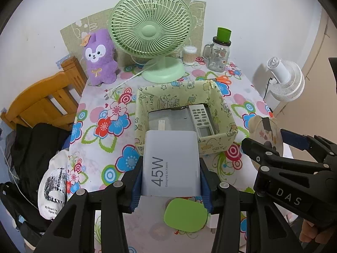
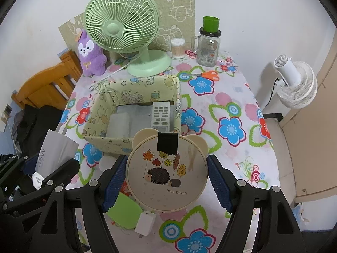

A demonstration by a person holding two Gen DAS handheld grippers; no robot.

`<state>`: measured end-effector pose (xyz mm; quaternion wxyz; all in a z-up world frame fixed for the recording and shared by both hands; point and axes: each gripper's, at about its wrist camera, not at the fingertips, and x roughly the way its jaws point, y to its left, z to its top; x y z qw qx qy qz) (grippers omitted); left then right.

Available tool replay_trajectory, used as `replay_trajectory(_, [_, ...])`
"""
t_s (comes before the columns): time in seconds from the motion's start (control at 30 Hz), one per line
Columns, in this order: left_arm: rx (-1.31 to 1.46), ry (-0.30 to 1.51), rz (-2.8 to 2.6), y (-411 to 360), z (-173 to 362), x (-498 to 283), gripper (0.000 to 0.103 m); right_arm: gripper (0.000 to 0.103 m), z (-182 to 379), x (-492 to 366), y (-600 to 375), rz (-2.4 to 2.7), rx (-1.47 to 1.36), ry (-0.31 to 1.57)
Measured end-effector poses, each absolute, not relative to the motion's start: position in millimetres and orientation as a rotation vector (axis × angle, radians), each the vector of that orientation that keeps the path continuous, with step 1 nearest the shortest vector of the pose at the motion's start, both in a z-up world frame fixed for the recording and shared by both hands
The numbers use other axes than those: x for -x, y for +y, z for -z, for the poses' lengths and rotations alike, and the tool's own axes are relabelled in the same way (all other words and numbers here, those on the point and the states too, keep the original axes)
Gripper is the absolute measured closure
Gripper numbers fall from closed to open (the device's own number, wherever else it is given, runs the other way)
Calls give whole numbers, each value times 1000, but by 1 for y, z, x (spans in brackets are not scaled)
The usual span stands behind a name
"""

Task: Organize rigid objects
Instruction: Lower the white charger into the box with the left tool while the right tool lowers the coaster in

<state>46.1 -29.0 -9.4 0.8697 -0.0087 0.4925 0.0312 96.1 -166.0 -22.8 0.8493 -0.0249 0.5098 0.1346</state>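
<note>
We hold both items above the table near the box (image 1: 210, 145): left gripper (image 1: 170, 181) clamped on the charger box (image 1: 170, 160), right gripper (image 2: 167, 181) clamped on the round tin (image 2: 166, 175). Best to clear the front wall, lower beside the remote (image 2: 161, 113), then release one at a time.

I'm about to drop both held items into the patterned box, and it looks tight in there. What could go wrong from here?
1. The box already holds a remote; the round hedgehog case in the right gripper may land on it.
2. The 45W box in the left gripper may catch the box's soft near wall.
3. The two grippers are close together and could collide.
</note>
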Motion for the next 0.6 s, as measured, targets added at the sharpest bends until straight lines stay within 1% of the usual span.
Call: replay_trajectory(0.6, [38, 1047, -65, -10, 18, -87, 55, 26, 32, -144, -145, -316, 82, 1102])
